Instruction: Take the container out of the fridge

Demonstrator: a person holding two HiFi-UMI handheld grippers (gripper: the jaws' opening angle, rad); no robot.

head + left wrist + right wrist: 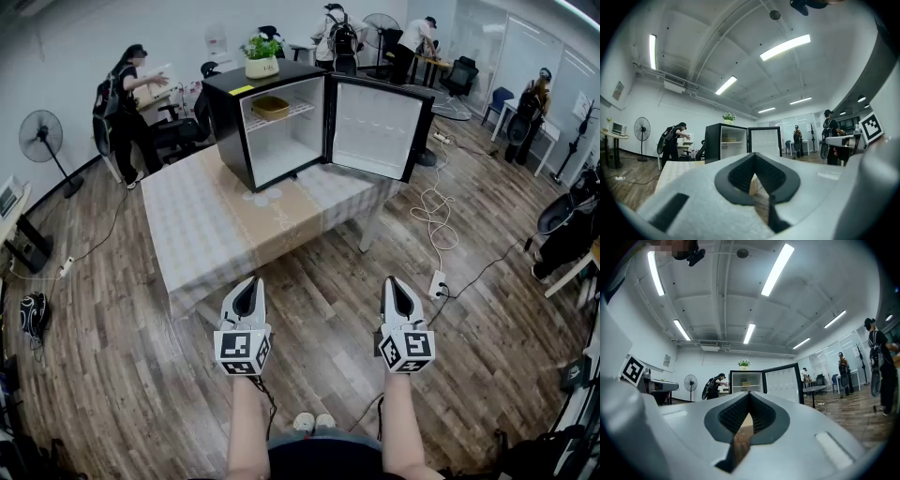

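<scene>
Both pairs of fingers are pressed together with nothing in them. The left gripper (251, 282) and the right gripper (395, 281) hang side by side near the person, well short of the table (187, 244). The container (270, 107) sits on the upper wire shelf (298, 109) of the fridge (223, 122) at the table's far end, its door (378, 128) swung open to the right. I'd worry that jaws not opened in time would only shove the container deeper. A reach from the right could clip the door, and a hard tug might shift the fridge and wobble the plant pot (262, 66) on top.
</scene>
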